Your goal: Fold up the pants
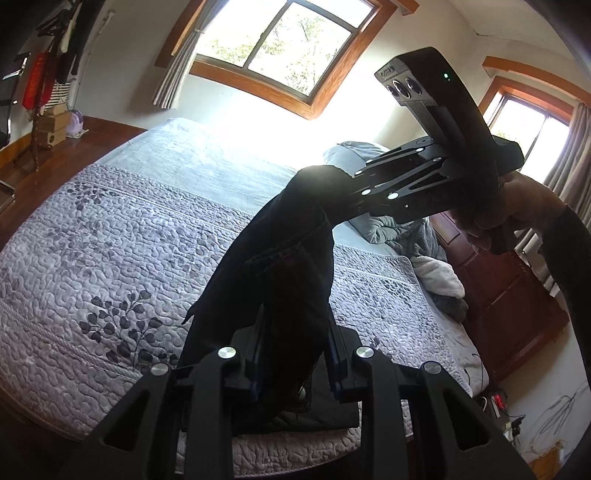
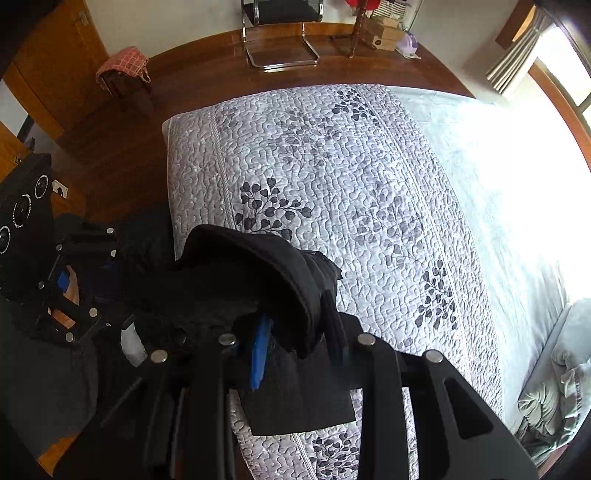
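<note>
Black cloth pants (image 1: 288,251) hang above grey quilted leaf-print bed (image 1: 110,258); left gripper (image 1: 295,354) and right gripper (image 2: 295,339) jaws both clamped narrow on fabric.

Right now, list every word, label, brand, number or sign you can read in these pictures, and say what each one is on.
Nothing can be read for certain.
Right gripper: small light lettering on the end of its camera block, too small and blurred to read.
Cardboard boxes on the floor: a dark round mark on one, too small to read.
Red hanging by the wall: no lettering can be made out.
Black pants: no visible label.
</note>
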Demonstrator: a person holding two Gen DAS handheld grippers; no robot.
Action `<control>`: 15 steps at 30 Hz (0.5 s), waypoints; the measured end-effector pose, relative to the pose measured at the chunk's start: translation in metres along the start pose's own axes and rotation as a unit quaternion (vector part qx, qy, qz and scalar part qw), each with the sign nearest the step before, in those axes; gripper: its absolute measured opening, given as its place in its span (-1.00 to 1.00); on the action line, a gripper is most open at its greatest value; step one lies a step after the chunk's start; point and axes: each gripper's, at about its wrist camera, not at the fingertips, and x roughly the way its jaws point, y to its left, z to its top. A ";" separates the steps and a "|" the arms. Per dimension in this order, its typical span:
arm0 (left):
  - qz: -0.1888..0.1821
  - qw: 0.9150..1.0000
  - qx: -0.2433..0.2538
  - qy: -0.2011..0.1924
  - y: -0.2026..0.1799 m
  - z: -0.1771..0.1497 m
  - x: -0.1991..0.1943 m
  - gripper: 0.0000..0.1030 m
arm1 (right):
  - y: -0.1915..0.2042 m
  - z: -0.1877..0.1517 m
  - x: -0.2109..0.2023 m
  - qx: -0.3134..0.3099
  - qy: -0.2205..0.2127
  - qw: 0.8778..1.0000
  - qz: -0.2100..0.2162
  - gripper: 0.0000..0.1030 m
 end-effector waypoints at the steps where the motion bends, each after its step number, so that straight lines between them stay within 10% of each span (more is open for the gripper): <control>1: -0.001 1.000 0.004 0.003 -0.004 -0.001 0.002 -0.48 | -0.001 -0.006 -0.001 0.003 0.000 1.000 -0.003 -0.50; 15: -0.009 0.998 0.046 0.036 -0.052 -0.021 0.029 -0.49 | -0.010 -0.072 -0.006 0.039 -0.010 0.999 -0.021 -0.52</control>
